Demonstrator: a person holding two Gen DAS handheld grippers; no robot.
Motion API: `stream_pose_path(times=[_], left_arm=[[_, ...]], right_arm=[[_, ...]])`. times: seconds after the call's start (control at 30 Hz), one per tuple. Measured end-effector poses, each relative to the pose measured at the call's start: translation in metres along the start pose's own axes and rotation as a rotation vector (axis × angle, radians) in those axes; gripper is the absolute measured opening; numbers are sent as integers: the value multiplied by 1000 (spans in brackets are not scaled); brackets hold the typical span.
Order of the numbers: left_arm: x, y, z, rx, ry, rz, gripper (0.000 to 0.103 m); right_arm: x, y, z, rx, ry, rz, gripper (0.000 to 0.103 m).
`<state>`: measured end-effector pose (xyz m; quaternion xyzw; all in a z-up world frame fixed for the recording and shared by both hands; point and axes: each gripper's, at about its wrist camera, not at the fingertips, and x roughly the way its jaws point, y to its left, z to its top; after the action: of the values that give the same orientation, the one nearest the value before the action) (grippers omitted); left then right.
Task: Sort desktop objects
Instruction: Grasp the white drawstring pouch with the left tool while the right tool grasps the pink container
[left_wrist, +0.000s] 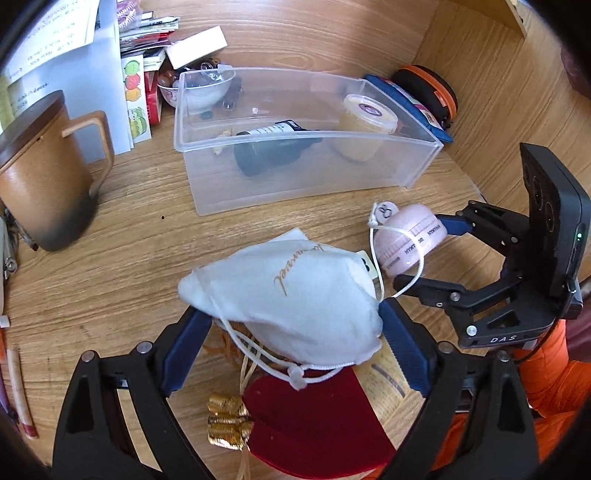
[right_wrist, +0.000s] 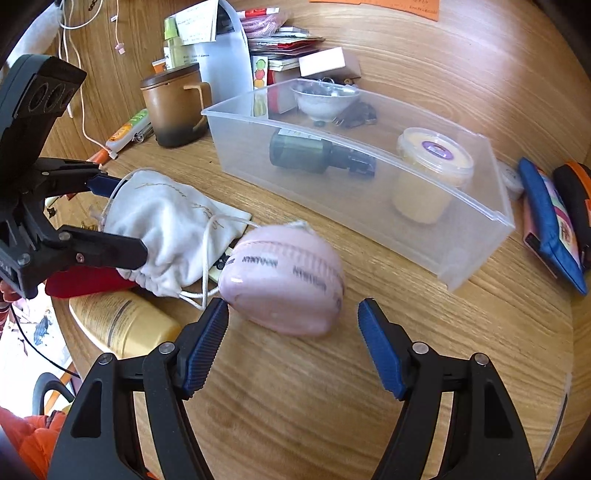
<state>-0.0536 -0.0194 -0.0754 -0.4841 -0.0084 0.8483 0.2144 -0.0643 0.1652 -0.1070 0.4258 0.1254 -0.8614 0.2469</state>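
The left gripper (left_wrist: 295, 332) stands spread around the white pouch (left_wrist: 291, 299), pads not pressing it. The right gripper (right_wrist: 293, 343) is spread too, the pink case (right_wrist: 284, 284) on the counter (right_wrist: 332, 406) just ahead between its fingertips. The clear bin (right_wrist: 369, 206) lies at 1 o'clock from the case.

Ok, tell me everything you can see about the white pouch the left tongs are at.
The white pouch is soft cloth with gold script on its side and a white drawstring with a toggle at its gathered neck. It looks stuffed and lies on its side, on top of a red pouch and a gold bottle. It sits between the open left tongs; a firm grip can't be confirmed. The pink case lies beside it.
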Motion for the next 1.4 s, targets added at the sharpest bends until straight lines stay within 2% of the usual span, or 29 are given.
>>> stream_pose_path(times=[0.23,0.3,0.43,0.53,0.7,0.77,0.83,0.87,0.9,1.0,1.1,1.4], left_arm=[[5,12,13,-28,-30,-3,91],[5,16,16,-39,-34,-16,82],[7,18,23,-44,-17,-47,80],[11,10,26,-15,5,-37,81],[20,9,36,-34,36,-63,85],[25,6,38,-19,43,-50,85],[30,3,38,-1,40,-23,77],[33,1,39,14,44,-2,64],[34,1,39,21,45,3,60],[32,2,41,11,38,-15,43],[27,3,40,16,29,-14,37],[-2,3,36,14,-34,11,35]], right_arm=[[10,-3,13,-4,2,25,70],[12,-3,16,-6,-5,23,69],[14,-5,19,9,-15,53,69],[13,-8,19,31,-14,88,67],[15,-15,21,59,-3,139,39],[14,-16,20,63,-4,138,39],[13,-16,20,58,-8,120,39],[11,-16,20,58,-11,115,39],[10,-17,20,59,-13,114,39],[2,-22,20,75,-27,114,39],[-6,-26,21,86,-38,106,39],[-32,-32,19,93,-85,68,39]])
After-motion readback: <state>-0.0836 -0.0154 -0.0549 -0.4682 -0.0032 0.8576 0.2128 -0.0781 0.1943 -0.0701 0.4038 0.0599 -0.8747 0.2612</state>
